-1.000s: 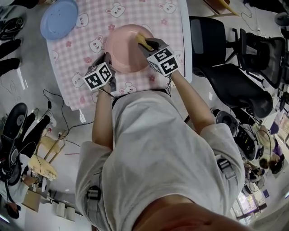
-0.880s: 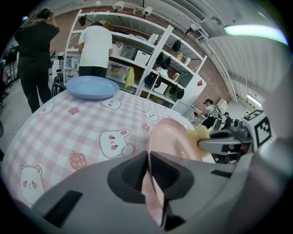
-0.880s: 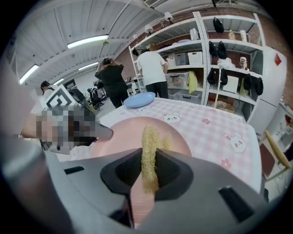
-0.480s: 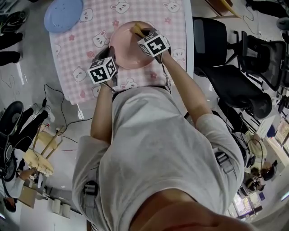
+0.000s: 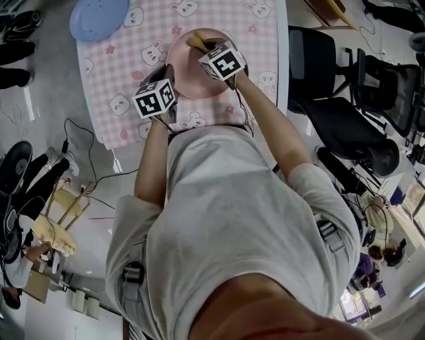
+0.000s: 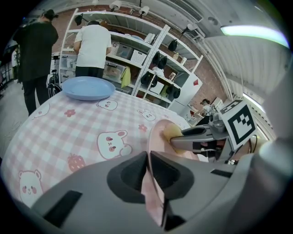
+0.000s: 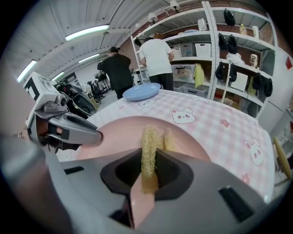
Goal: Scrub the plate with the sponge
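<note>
A pink plate (image 5: pixel 189 73) rests on the pink checked tablecloth (image 5: pixel 126 66) with bunny prints. My left gripper (image 5: pixel 169 78) is shut on the plate's near-left rim; in the left gripper view the rim (image 6: pixel 153 192) runs edge-on between the jaws. My right gripper (image 5: pixel 203 46) is shut on a yellow fibrous sponge (image 7: pixel 149 148), which presses on the plate's inner face (image 7: pixel 114 137) at its far side. From the left gripper view the sponge (image 6: pixel 170 133) shows against the plate, with the right gripper's fingers (image 6: pixel 201 137) behind it.
A blue plate (image 5: pixel 99 16) lies at the table's far left corner, seen too as the blue plate (image 7: pixel 142 93). Black office chairs (image 5: pixel 345 113) stand right of the table. Two people (image 7: pixel 137 64) stand at shelves beyond. Cables (image 5: pixel 80 153) lie on the floor at left.
The right gripper has carried the sponge from the plate's right side to its far side. The left gripper keeps its hold on the rim.
</note>
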Demonstrator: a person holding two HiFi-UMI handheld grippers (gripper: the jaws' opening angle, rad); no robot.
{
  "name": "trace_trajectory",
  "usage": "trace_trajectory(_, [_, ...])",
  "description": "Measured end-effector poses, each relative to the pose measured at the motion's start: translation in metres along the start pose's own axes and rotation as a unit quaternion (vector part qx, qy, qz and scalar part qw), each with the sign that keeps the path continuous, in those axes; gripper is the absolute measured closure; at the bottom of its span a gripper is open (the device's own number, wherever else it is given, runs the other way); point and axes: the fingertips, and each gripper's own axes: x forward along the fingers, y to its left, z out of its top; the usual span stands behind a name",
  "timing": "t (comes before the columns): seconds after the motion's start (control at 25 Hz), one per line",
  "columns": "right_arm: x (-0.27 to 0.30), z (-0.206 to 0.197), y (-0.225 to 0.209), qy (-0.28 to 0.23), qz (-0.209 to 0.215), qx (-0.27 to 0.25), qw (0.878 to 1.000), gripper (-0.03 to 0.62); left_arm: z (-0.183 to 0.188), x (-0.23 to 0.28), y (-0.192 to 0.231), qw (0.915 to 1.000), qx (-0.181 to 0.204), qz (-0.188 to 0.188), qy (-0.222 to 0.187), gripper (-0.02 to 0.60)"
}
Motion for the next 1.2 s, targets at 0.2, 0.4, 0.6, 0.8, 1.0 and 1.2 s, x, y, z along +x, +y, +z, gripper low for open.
trace_trajectory(0.2, [0.007,0.004,0.031,-0.001,0.036,-0.049,0.998,0.521,-0.001,0.000,0.000,0.9999,-0.010,-0.008,-0.009,0.541])
trace_trajectory(0.4, [0.015,-0.002,0.068,0.011,0.089,-0.092,0.992,0.522,-0.002,-0.001,0.005,0.9998,-0.019,-0.009,-0.004,0.541])
trace_trajectory(0.6, [0.012,-0.017,0.094,0.036,0.122,-0.117,0.985,0.522,-0.005,-0.002,0.010,0.9995,-0.027,-0.015,0.003,0.541])
trace_trajectory(0.8, [0.002,-0.055,0.130,0.087,0.169,-0.156,0.969,0.523,-0.008,-0.002,0.017,0.9993,-0.034,-0.010,0.006,0.543])
trace_trajectory(1.0, [-0.006,-0.095,0.151,0.132,0.187,-0.196,0.953,0.523,-0.009,0.001,0.020,0.9994,-0.031,-0.007,0.013,0.548])
trace_trajectory(1.2, [-0.013,-0.119,0.144,0.165,0.182,-0.190,0.951,0.525,-0.013,0.003,0.026,0.9993,-0.032,0.001,0.020,0.551])
